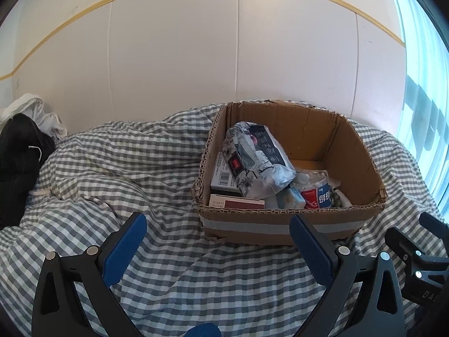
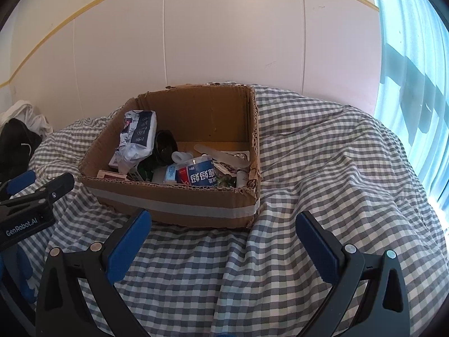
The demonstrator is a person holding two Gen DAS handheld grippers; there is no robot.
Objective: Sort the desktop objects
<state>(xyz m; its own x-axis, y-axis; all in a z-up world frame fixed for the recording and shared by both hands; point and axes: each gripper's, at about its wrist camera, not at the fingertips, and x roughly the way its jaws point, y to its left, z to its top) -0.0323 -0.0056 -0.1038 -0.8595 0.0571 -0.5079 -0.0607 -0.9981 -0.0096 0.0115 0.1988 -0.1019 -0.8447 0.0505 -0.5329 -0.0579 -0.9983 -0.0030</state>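
An open cardboard box (image 1: 283, 226) with a grey tape band stands on the checked cloth; it also shows in the right wrist view (image 2: 174, 205). Inside lie a crumpled floral packet (image 1: 258, 160), flat cartons (image 1: 224, 175), a red box (image 1: 238, 204) and a blue-and-red labelled packet (image 1: 318, 195), seen in the right wrist view too (image 2: 200, 174). My left gripper (image 1: 219, 221) is open and empty, just in front of the box. My right gripper (image 2: 224, 219) is open and empty, in front of the box's near wall.
A grey-and-white checked cloth (image 1: 118, 168) covers the rumpled surface. Black and white clothing (image 1: 19, 146) is piled at the far left. A white panelled wall (image 1: 174, 50) stands behind. A bright window with a blue curtain (image 2: 415, 70) is on the right.
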